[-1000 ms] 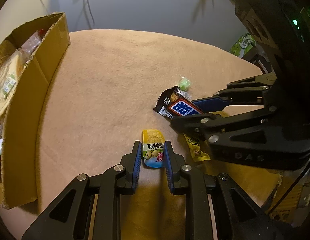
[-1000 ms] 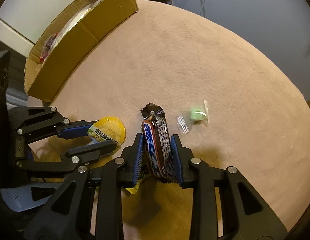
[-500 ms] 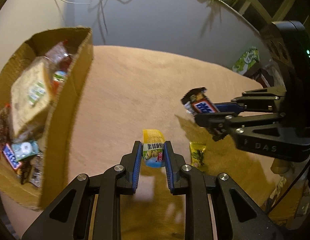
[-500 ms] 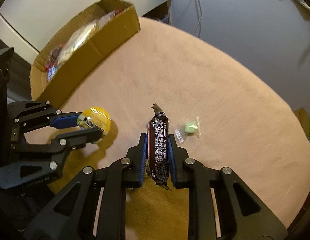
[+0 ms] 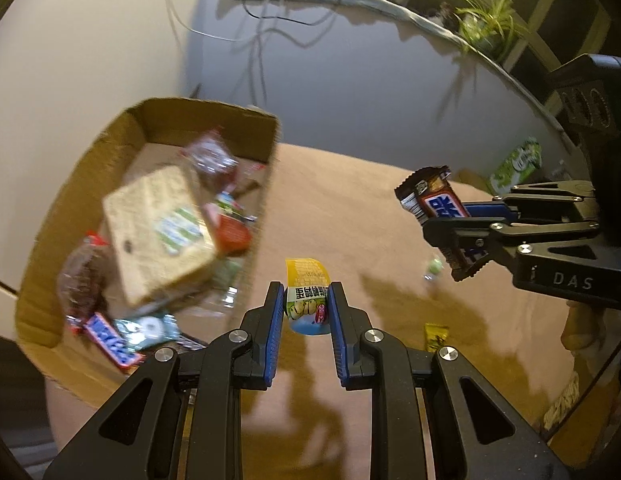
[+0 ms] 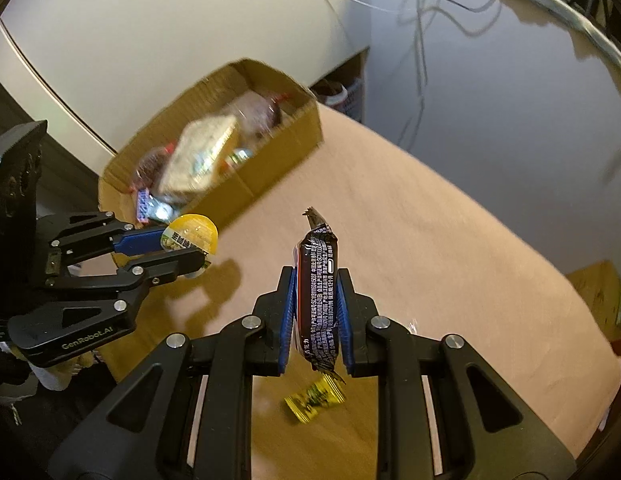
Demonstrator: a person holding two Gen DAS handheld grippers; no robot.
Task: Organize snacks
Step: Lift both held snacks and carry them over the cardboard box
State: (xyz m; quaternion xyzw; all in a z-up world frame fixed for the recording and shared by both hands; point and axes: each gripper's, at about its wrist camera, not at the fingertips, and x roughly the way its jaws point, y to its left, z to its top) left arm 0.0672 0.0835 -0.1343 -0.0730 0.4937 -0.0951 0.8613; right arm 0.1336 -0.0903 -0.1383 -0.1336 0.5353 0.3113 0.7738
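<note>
Dim room, pale walls, loose cables hanging down the far wall; tan felt-covered round table (image 5: 342,208) under both cameras.

Nearest, left gripper (image 5: 306,308) clamped on a small yellow-topped jelly cup with a printed label (image 5: 307,300), blue pads pressed against both its sides, cup lifted clear of the cloth. Seen from the right wrist, same cup (image 6: 190,236) pinched between the left gripper's fingers (image 6: 182,248), just beside the box's near corner.

Right gripper (image 6: 315,304) closed tight on a dark brown chocolate bar in a shiny wrapper (image 6: 318,288), bar standing on edge between the pads, crimped end pointing away, held above the table. From the left wrist, bar's blue-and-red face (image 5: 434,204) showing past the right gripper's fingertips (image 5: 450,236).

Below on the cloth, a small yellow candy wrapper (image 6: 314,398) lying flat, apart from both grippers; also visible in the left view (image 5: 435,336). Farther out, a small green wrapped sweet (image 5: 432,268), blurred.

Beyond, an open brown cardboard box (image 5: 266,184) at the table's edge, holding a pale cracker pack (image 5: 158,228), reddish packets and a blue-and-red bar (image 5: 110,344), all blurred. Green box (image 5: 514,166) beyond the table's far edge.
</note>
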